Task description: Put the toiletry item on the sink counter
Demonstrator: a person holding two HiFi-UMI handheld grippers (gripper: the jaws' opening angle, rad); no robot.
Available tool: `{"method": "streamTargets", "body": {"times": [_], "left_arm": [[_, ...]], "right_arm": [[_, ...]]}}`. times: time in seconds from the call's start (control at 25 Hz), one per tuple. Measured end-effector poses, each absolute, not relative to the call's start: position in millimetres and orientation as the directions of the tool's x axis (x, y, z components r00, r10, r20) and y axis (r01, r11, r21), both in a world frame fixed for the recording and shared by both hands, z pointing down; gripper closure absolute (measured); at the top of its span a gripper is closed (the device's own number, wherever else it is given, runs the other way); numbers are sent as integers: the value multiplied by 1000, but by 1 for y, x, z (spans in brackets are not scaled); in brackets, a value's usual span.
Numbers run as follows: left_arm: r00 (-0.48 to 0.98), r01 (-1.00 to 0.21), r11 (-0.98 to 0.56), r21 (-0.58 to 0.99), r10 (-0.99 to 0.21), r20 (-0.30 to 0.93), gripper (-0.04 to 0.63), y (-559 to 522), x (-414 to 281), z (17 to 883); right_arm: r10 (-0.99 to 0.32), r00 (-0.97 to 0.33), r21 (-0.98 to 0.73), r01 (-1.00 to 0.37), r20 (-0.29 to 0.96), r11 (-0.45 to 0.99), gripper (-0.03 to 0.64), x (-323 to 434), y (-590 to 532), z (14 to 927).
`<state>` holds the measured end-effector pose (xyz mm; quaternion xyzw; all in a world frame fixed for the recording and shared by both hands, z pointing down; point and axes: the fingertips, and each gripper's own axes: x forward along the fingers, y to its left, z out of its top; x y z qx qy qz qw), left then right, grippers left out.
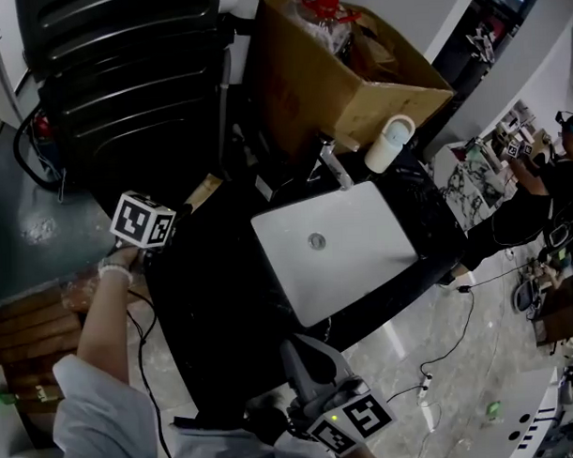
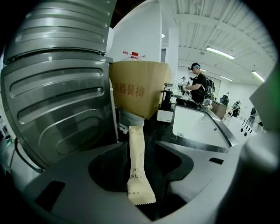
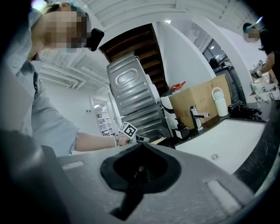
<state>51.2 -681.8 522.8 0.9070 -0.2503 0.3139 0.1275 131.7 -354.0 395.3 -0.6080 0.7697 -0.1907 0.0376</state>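
The toiletry item, a long beige packet (image 2: 135,162), lies on the black sink counter (image 1: 214,292) near its back left corner, pointing toward a cardboard box (image 2: 138,87). My left gripper (image 2: 142,148) stands open over it, one jaw on each side, and neither pad presses on it. In the head view the packet (image 1: 203,192) shows just past the left gripper (image 1: 178,215). My right gripper (image 1: 298,353) hovers at the counter's front edge, shut and empty. Its own view shows the right gripper (image 3: 139,165) facing the basin.
A white basin (image 1: 363,258) with a faucet (image 1: 336,165) is set in the counter. Behind it stand the cardboard box (image 1: 328,81) and a white bottle (image 1: 389,143). A ridged metal appliance (image 1: 122,79) rises at the back left. Cables lie on the floor; a person (image 1: 548,186) works far right.
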Motion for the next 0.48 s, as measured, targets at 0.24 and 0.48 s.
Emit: {"method": "streamTargets", "body": {"times": [0.24,0.48], "left_arm": [[730,-538,-842,30,-449,515,473,-667,62,460],[779,-538,-842,-42,-515,357,572,-634,75,384]], "right_arm": [[-949,-282,-318,-920,141,227,618,132,-346,380],[-943,-309,-307,-916,123,260,618,136,-330,368]]}}
